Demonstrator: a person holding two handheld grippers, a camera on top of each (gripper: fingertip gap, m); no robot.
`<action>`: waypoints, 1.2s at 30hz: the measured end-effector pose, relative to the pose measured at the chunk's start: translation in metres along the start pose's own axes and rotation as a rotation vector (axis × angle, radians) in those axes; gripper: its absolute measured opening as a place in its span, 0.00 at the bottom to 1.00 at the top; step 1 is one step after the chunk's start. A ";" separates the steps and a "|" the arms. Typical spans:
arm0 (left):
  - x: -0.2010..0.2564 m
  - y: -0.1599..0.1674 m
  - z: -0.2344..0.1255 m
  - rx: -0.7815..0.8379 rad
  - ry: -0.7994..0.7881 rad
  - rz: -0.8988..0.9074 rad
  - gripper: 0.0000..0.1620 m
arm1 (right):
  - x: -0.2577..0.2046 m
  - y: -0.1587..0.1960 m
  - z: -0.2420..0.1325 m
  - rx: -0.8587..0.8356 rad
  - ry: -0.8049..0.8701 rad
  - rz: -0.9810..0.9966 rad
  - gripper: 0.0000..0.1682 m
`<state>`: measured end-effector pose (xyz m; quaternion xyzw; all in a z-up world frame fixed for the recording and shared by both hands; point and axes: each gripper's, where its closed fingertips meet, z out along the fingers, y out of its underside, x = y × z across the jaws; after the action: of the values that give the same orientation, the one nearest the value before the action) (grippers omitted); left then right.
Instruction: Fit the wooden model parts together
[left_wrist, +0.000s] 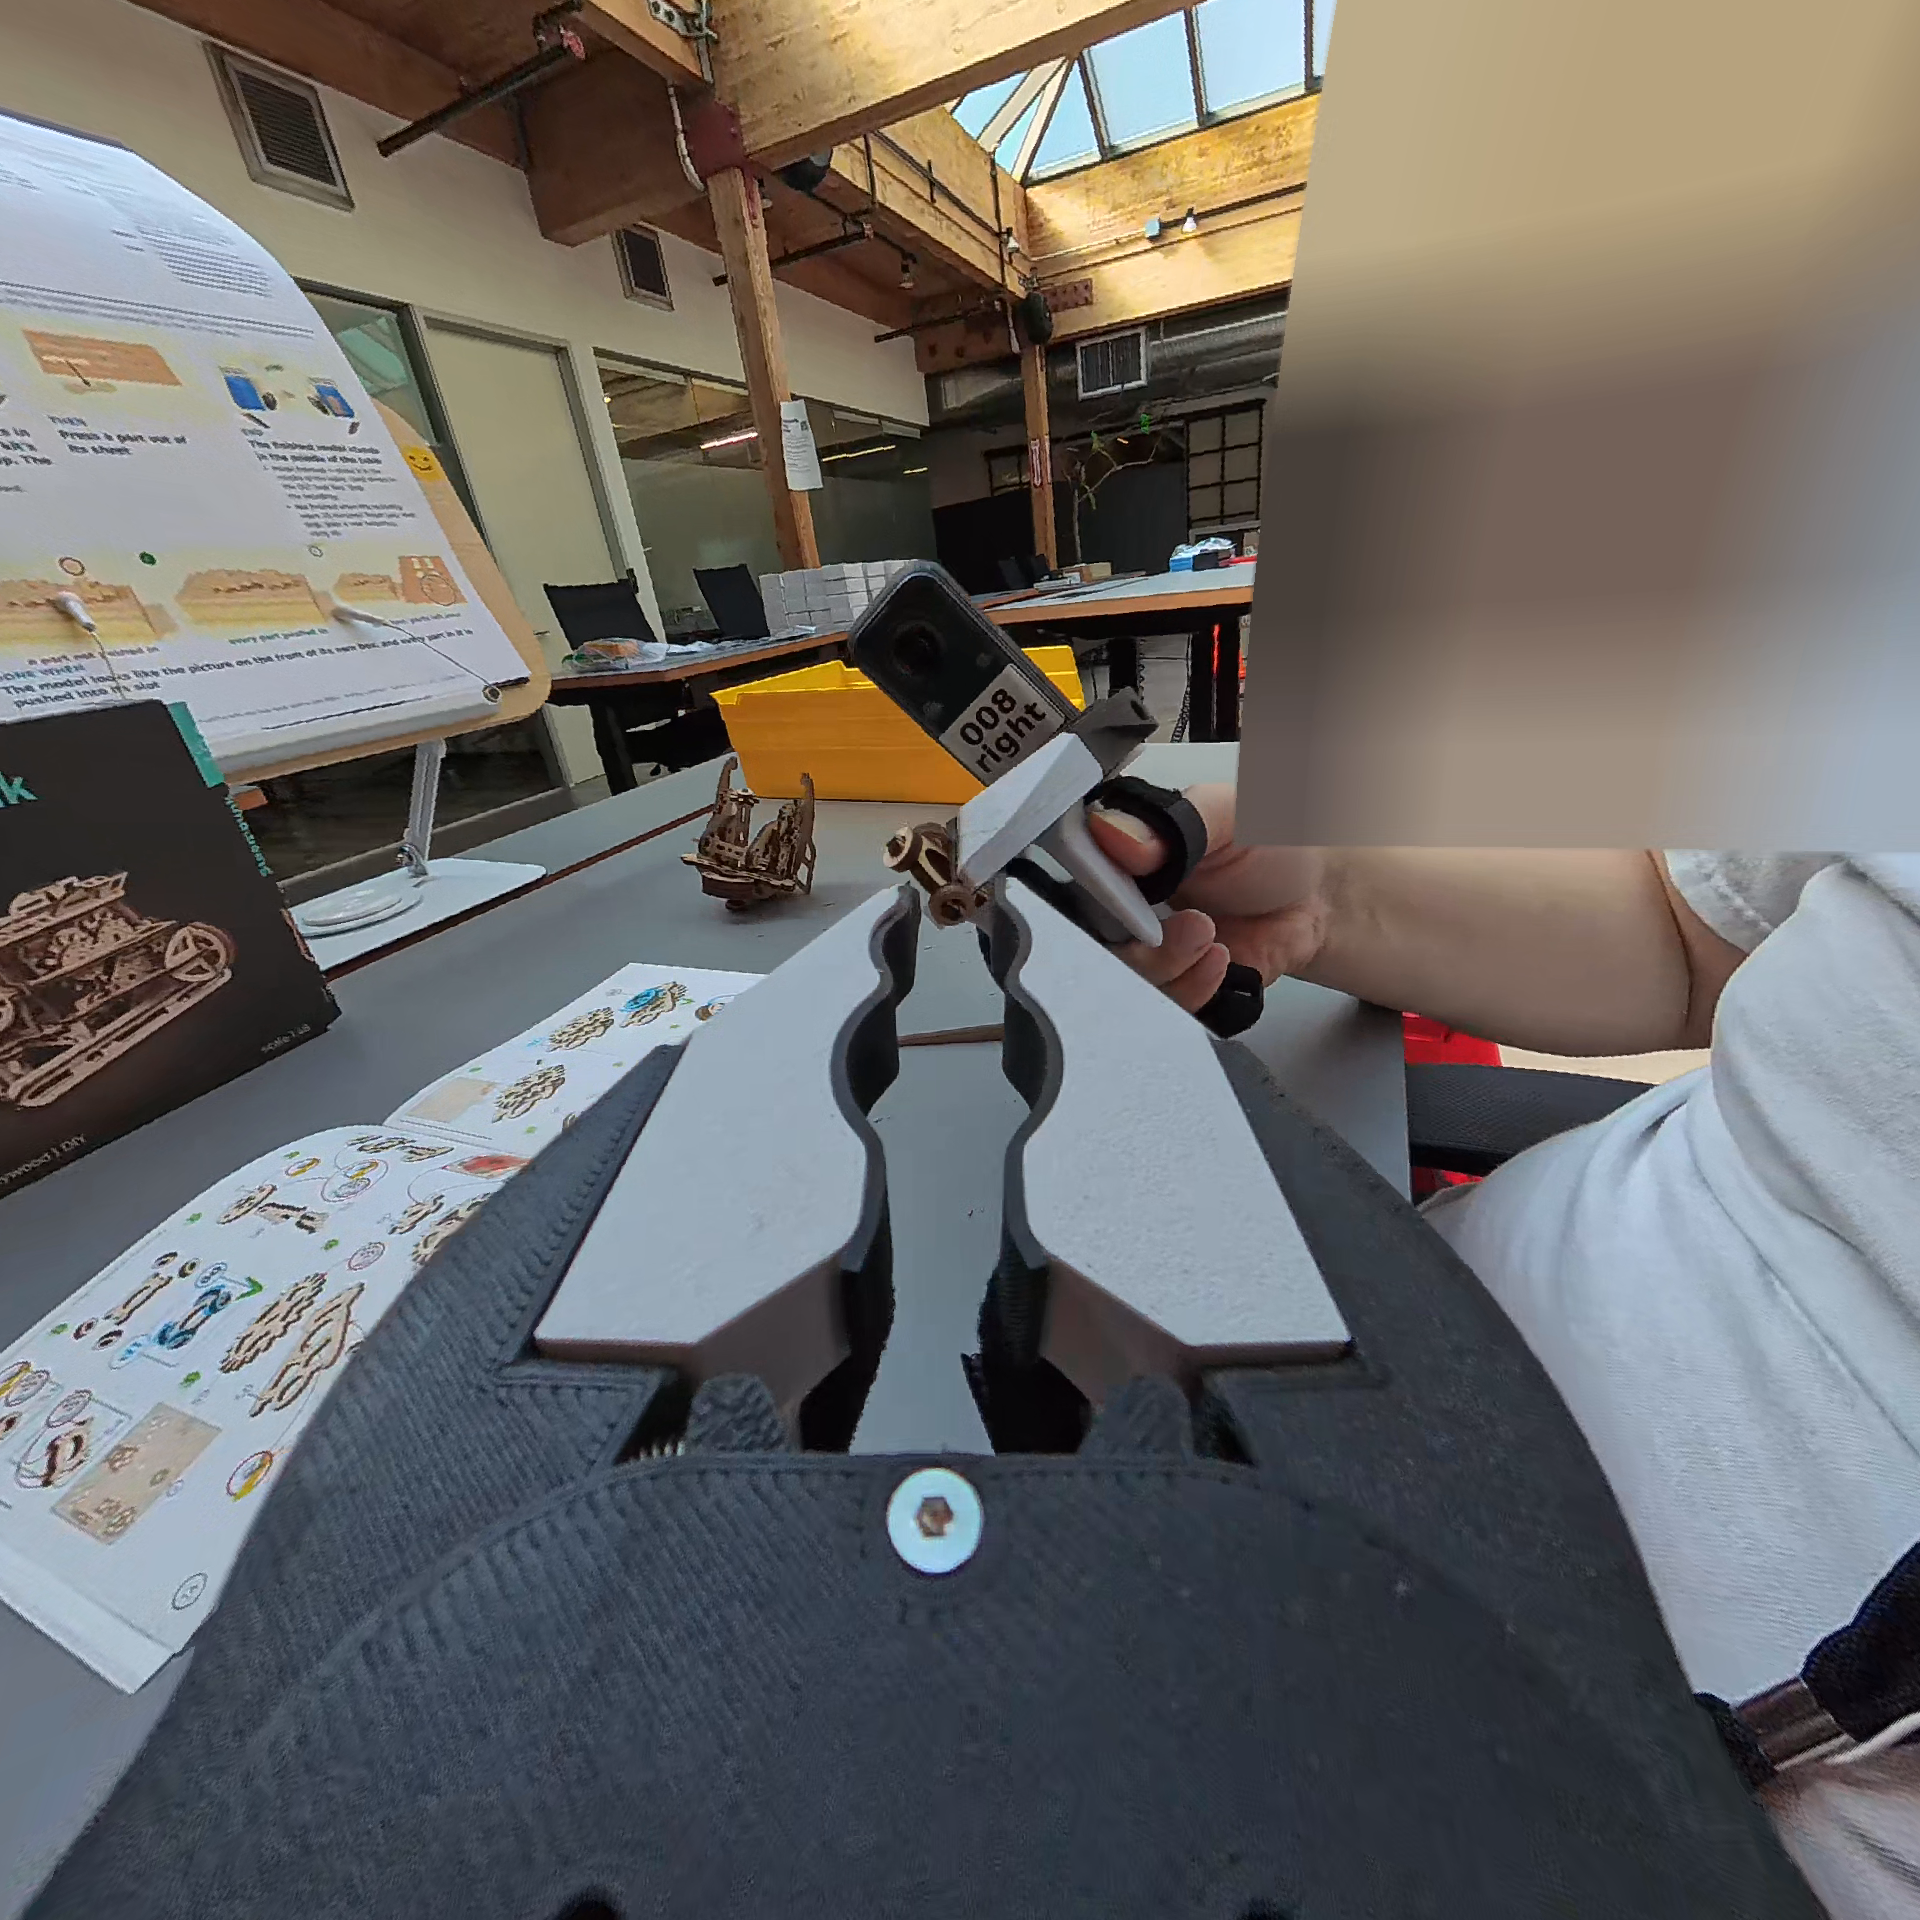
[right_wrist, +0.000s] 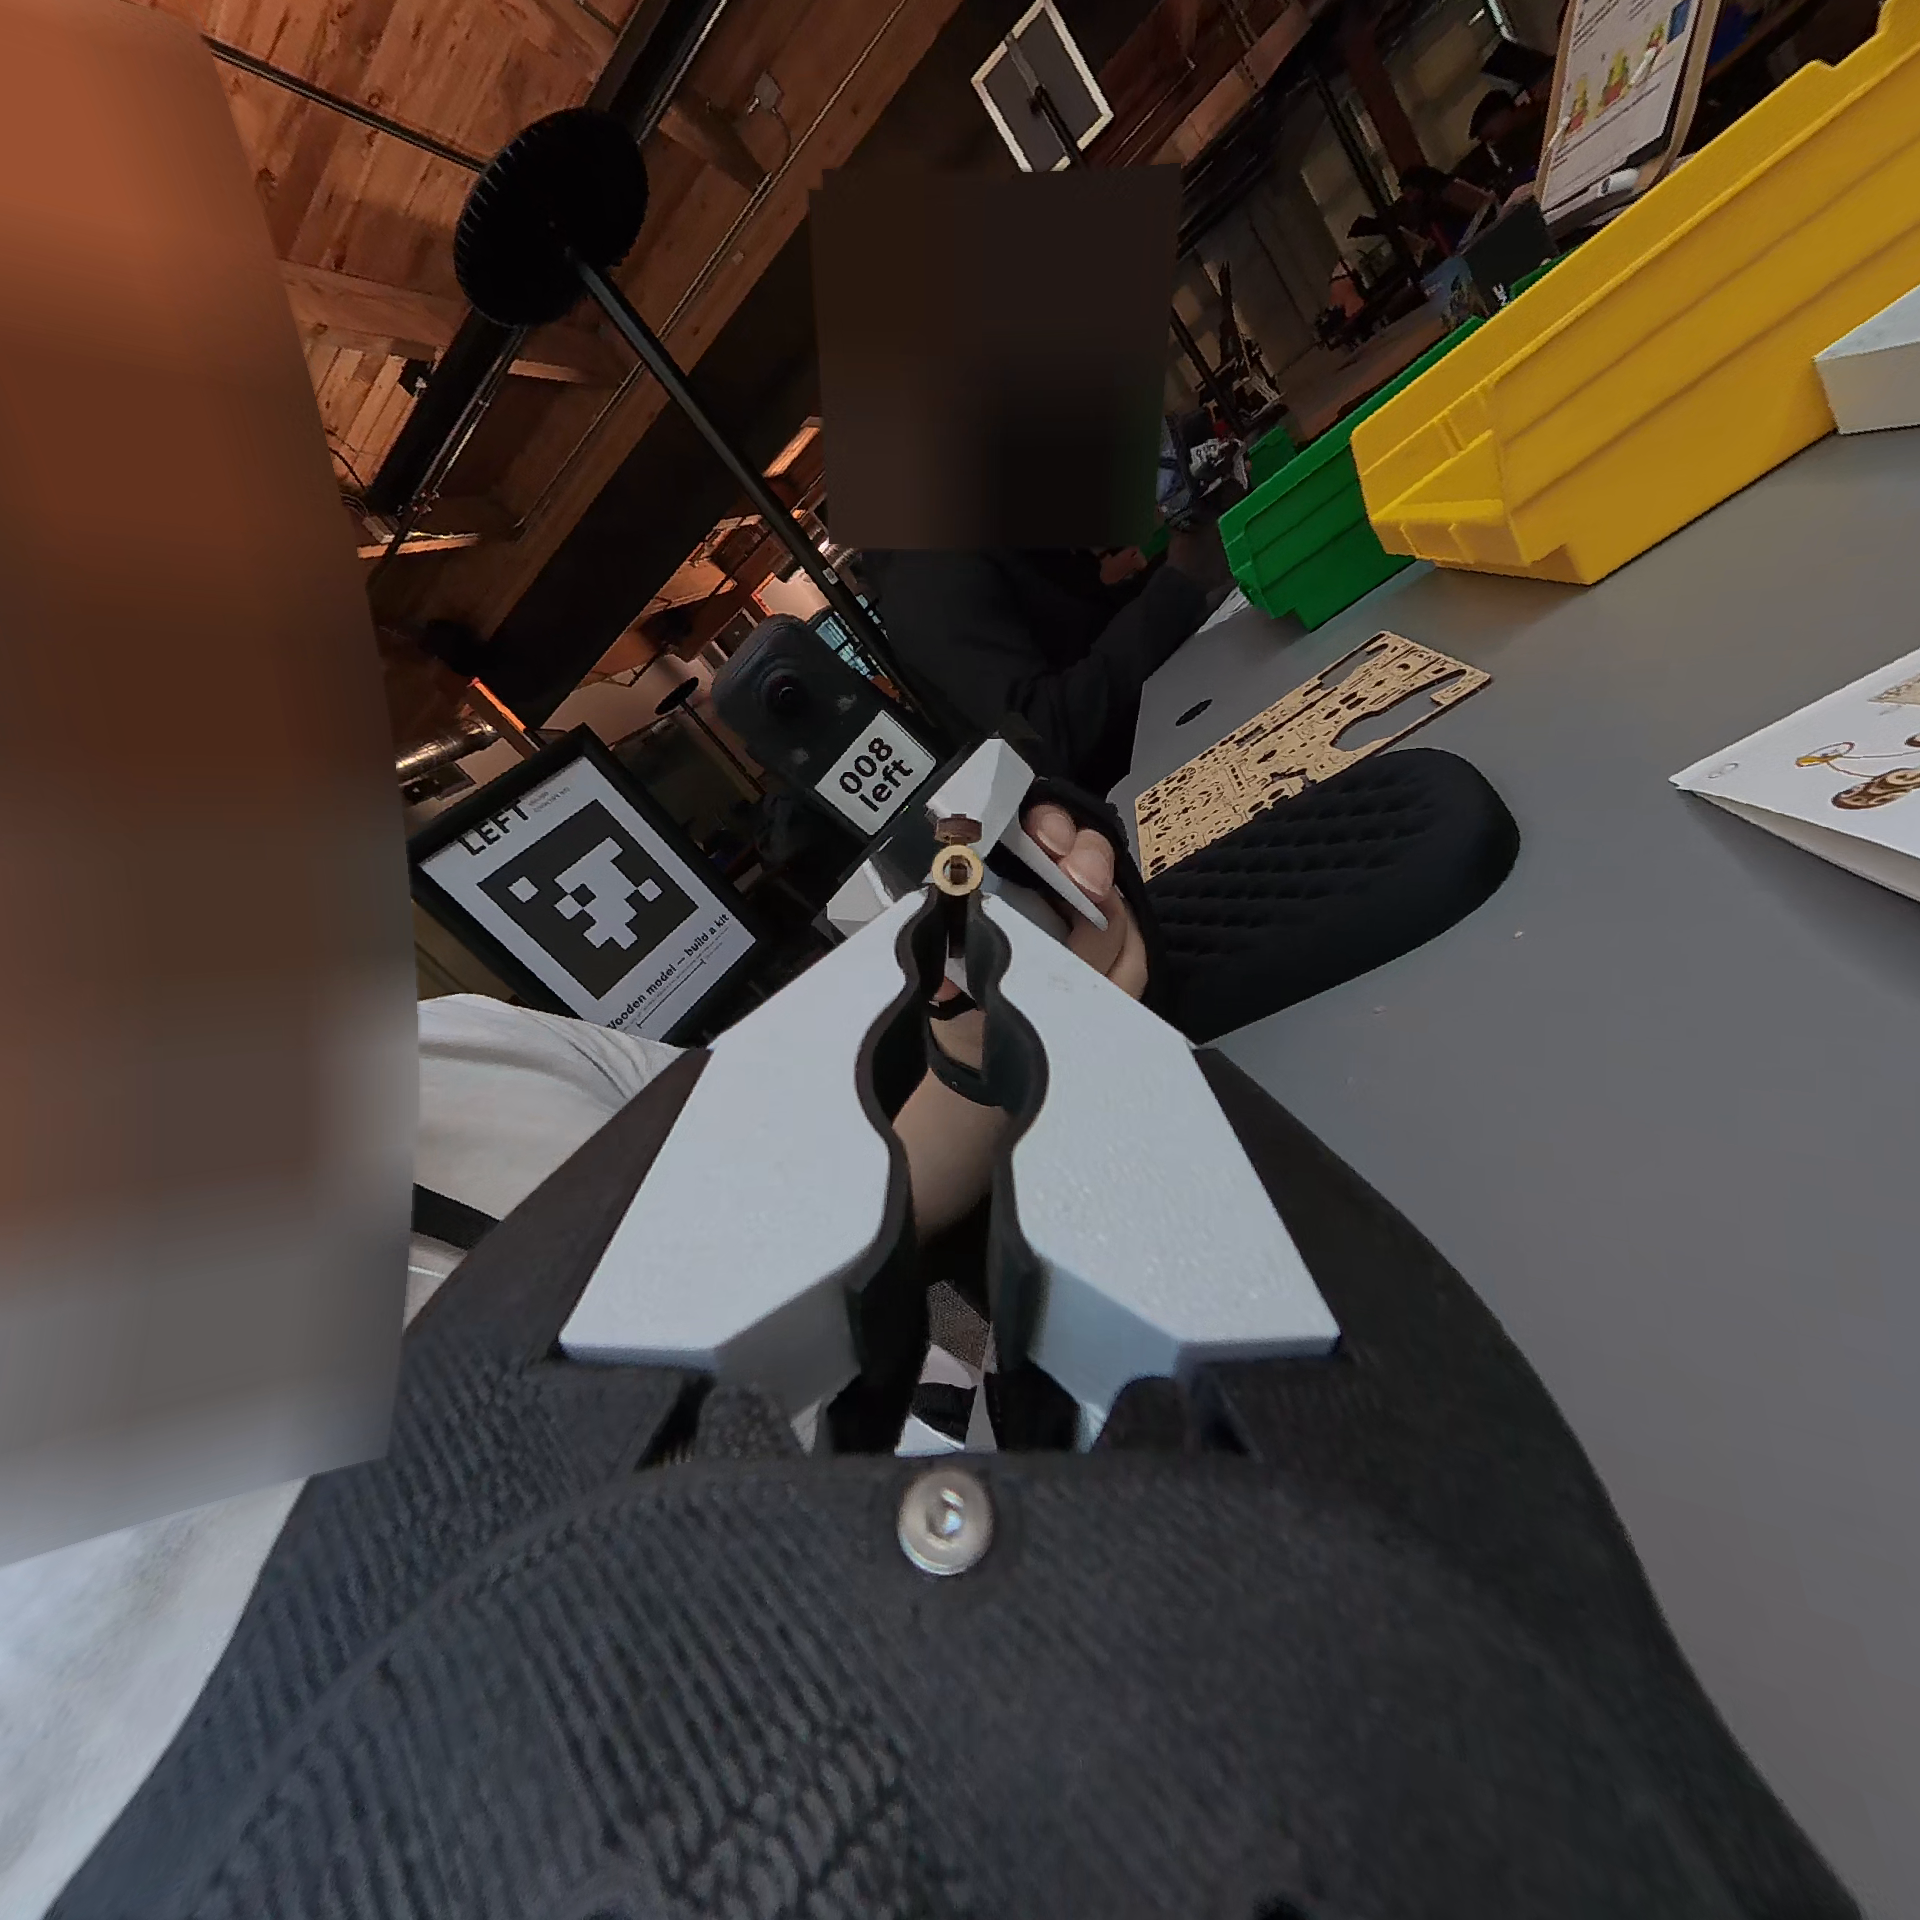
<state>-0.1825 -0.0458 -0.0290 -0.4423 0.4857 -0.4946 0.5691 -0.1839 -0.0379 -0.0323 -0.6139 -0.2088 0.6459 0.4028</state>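
Note:
In the left wrist view my left gripper (left_wrist: 951, 906) is raised above the grey table (left_wrist: 582, 935), its jaws nearly closed on a small wooden piece (left_wrist: 948, 906). My right gripper (left_wrist: 977, 862) comes in from the right, held by a hand, and meets it tip to tip. It is shut on a small wooden wheel-like part (left_wrist: 920, 852). In the right wrist view my right gripper (right_wrist: 952, 920) grips that part edge-on, with a ring (right_wrist: 954, 865) showing past the tips. The left gripper (right_wrist: 961, 821) faces it with a small brown piece (right_wrist: 956, 828) at its tips.
A partly built wooden model (left_wrist: 753, 842) stands mid-table before a yellow bin (left_wrist: 831, 727). The kit box (left_wrist: 125, 935), open instruction booklet (left_wrist: 312, 1195) and an instruction board on a stand (left_wrist: 208, 468) are at the left. A punched wooden sheet (right_wrist: 1299, 748), black pad (right_wrist: 1340, 873) and green bin (right_wrist: 1299, 540) lie right. My left and right fingertips are right by each other.

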 end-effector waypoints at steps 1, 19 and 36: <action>0.000 0.001 0.000 -0.003 -0.002 0.001 0.07 | 0.000 0.001 0.001 -0.006 0.002 -0.005 0.00; 0.009 0.014 0.005 -0.090 0.037 0.054 0.04 | -0.007 -0.015 -0.016 -0.107 0.085 -0.216 0.12; 0.044 0.059 0.016 -0.347 0.233 0.075 0.04 | 0.015 0.061 -0.033 -1.261 0.146 -0.299 0.10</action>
<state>-0.1570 -0.0818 -0.0901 -0.4549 0.6423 -0.4298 0.4425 -0.1673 -0.0694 -0.0936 -0.7393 -0.6030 0.2929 0.0639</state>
